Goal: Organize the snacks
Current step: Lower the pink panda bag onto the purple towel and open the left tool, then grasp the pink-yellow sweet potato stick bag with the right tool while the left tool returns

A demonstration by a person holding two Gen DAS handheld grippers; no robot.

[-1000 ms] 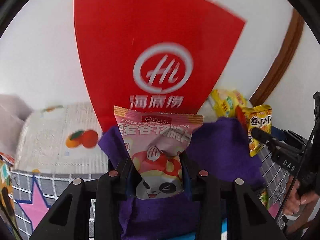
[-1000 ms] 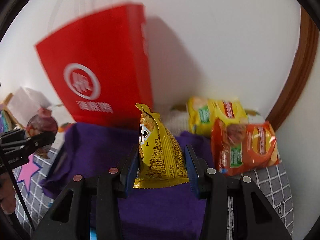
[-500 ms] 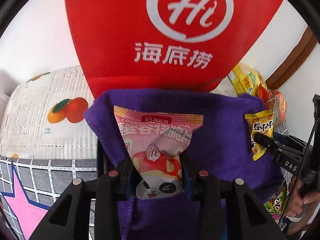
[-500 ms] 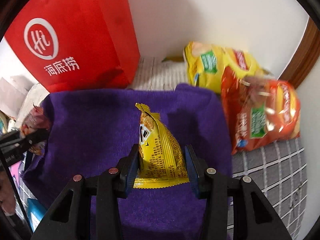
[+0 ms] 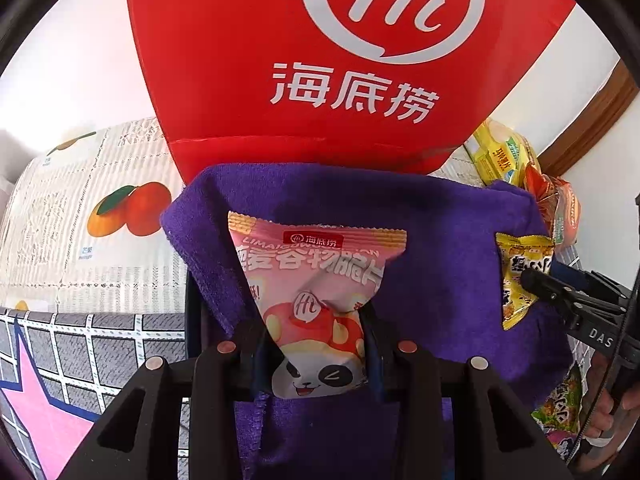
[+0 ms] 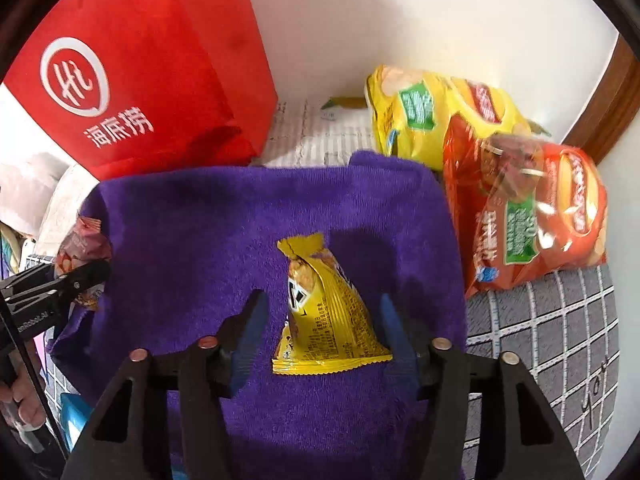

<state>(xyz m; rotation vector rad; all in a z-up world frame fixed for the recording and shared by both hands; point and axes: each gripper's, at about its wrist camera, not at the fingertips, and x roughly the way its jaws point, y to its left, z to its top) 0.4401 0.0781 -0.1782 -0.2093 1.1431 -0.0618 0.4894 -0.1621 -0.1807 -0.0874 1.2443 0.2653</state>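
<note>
My left gripper (image 5: 316, 344) is shut on a pink snack packet with a panda (image 5: 316, 300), held just over the purple towel (image 5: 440, 280). In the right wrist view my right gripper (image 6: 322, 320) points down at the purple towel (image 6: 208, 232); its jaws are opening. The yellow snack packet (image 6: 324, 316) lies on the towel between the pads, free of both. At the right of the left wrist view the same yellow packet (image 5: 520, 276) shows beside the right gripper's fingers (image 5: 560, 296). At the left edge of the right wrist view the pink packet (image 6: 82, 256) sits in the left gripper's fingers (image 6: 64, 284).
A red paper bag (image 5: 340, 60) stands behind the towel against the white wall. A yellow chip bag (image 6: 424, 112) and an orange-red chip bag (image 6: 532, 212) lie right of the towel. An orange-print cloth (image 5: 88, 216), a grey checked sheet (image 6: 552, 340) and more packets (image 5: 560, 408) surround it.
Both grippers came down toward the purple towel. The right jaws have spread apart and the yellow packet has dropped out of their grip onto the towel. The left still clamps the pink packet.
</note>
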